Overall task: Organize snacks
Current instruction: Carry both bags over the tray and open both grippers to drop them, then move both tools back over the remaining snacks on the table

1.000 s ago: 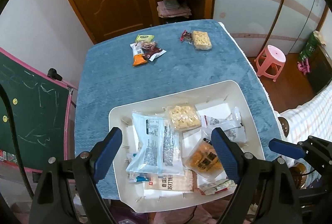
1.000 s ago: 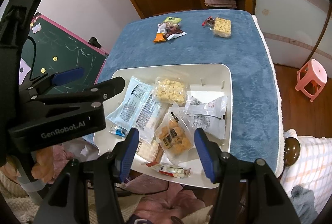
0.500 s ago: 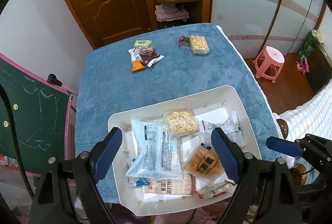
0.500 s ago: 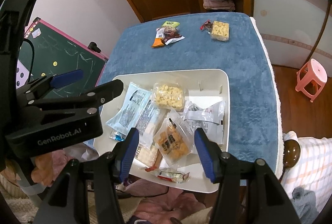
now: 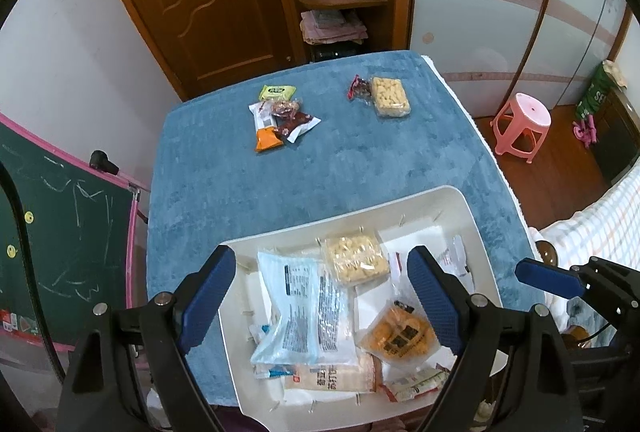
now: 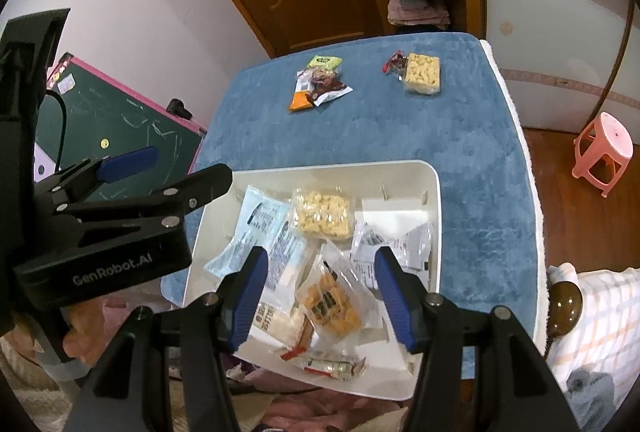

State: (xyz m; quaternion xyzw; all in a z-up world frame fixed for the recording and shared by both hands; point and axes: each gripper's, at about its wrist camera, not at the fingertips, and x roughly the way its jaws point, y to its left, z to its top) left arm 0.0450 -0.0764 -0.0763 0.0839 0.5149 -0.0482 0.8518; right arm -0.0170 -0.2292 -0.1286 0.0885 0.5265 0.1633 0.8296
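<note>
From the left wrist view, my left gripper (image 5: 322,296) hangs over the near end of the counter (image 5: 224,192) with its jaws spread wide and nothing between the pads. Below it the white tray (image 5: 476,228) sits on the blue cloth at the counter's near edge. Inside I see a pale blue packet (image 5: 298,308), a clear pack of yellow puffs (image 5: 356,260) just beyond it, an orange cracker bag (image 5: 400,336) to the right, and a beige biscuit pack (image 5: 332,378) at the near rim. At the far end of the counter, well apart from the tray, lie a small pile of wrappers (image 5: 280,118) with a green packet (image 5: 277,92) at its top, and a second puff pack (image 5: 390,97) to the right. The right gripper's blue fingertip (image 5: 548,278) shows at the right edge.

From the right wrist view, my right gripper (image 6: 320,296) hovers above the tray's (image 6: 434,200) near half, jaws about half apart and empty; the orange cracker bag (image 6: 332,308) lies below, between the fingers but untouched. The pale blue packet (image 6: 260,228) and puffs (image 6: 322,218) lie beyond, white sachets (image 6: 384,244) to the right. The left gripper (image 6: 120,192) fills the left side, open. The wrapper pile (image 6: 320,84) and second puff pack (image 6: 422,72) remain at the far end.
</note>
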